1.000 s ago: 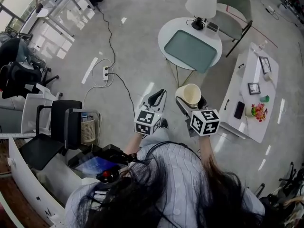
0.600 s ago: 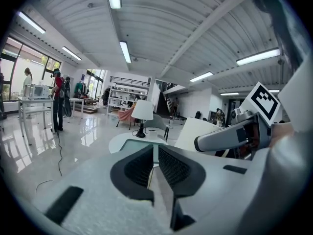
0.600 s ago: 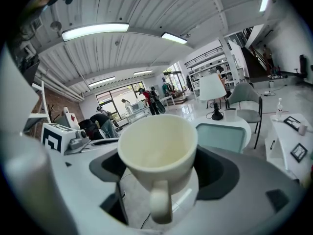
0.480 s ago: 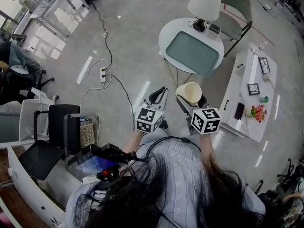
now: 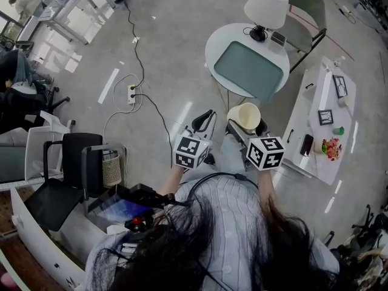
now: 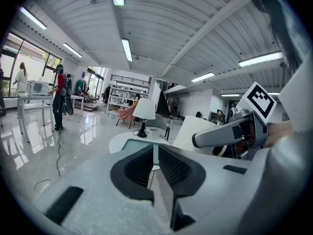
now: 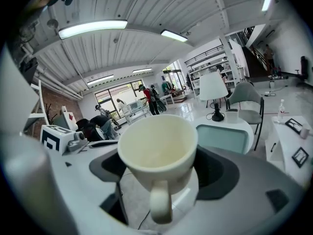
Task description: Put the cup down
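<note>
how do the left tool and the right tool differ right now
The right tool grips a cream ceramic cup; the left tool holds nothing. The right tool's jaws stand wide apart around the cup; the left tool's jaws are almost together. Both are held in the air, aimed toward the round white table.

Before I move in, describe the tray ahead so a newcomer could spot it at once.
Straight ahead stands a round white table, with a grey-green chair behind it. On its top, in front of the white-shaded lamp, lies the tray: the only flat, pale green rounded rectangle there.
</note>
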